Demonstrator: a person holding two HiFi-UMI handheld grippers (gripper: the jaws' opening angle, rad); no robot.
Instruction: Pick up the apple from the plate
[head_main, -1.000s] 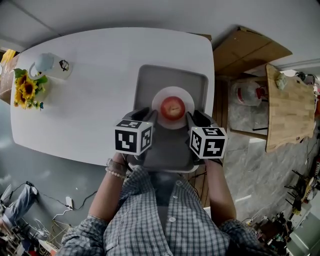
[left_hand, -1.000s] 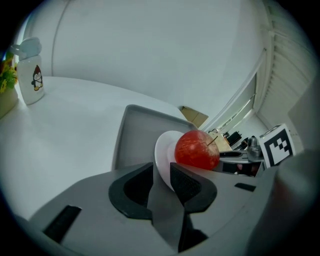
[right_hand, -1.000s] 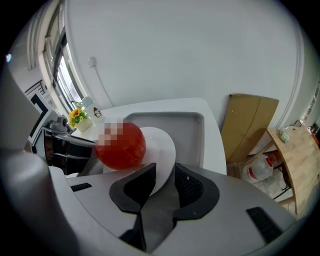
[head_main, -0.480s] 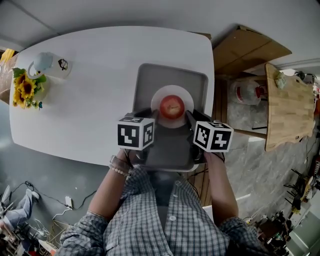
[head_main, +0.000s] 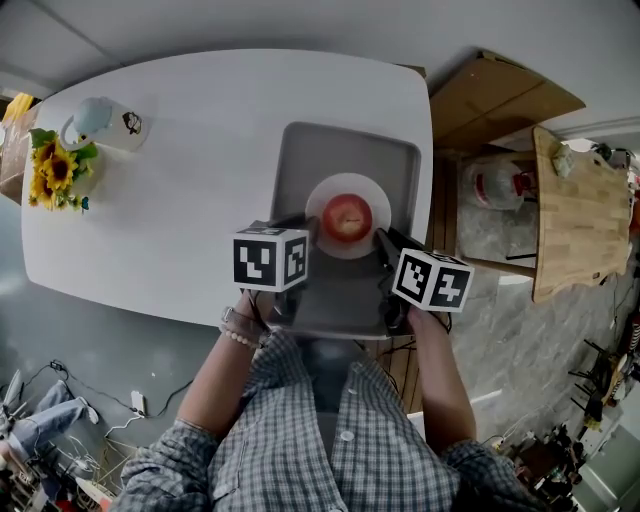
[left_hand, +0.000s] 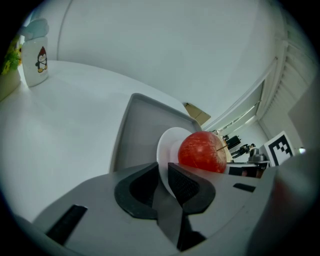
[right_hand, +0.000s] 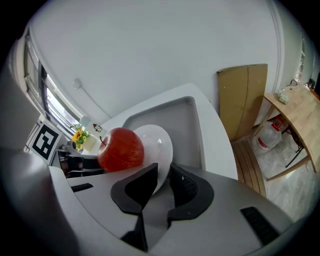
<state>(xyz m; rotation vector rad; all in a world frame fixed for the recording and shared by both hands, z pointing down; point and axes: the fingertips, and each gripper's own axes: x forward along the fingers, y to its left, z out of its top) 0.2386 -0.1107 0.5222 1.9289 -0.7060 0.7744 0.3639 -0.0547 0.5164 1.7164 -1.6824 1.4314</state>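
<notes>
A red apple (head_main: 347, 217) sits on a small white plate (head_main: 322, 199), which is over a grey tray (head_main: 345, 160) on the white table (head_main: 180, 200). My left gripper (head_main: 309, 233) is at the plate's left rim and my right gripper (head_main: 384, 241) at its right rim. In the left gripper view the plate (left_hand: 167, 147) has its edge pinched between the jaws of the left gripper (left_hand: 163, 170), with the apple (left_hand: 200, 151) just beyond. In the right gripper view the right gripper (right_hand: 163, 172) is likewise shut on the plate (right_hand: 155, 142), beside the apple (right_hand: 120, 149).
A white mug (head_main: 100, 122) and sunflowers (head_main: 55, 172) stand at the table's far left. Right of the table are a cardboard sheet (head_main: 500, 100), a water bottle (head_main: 490, 185) and a wooden side table (head_main: 580, 215). The tray's raised rim surrounds the plate.
Both marker cubes have shifted slightly, the left one upward and the right one outward to the right. The apple and plate stay at about the same spot.
</notes>
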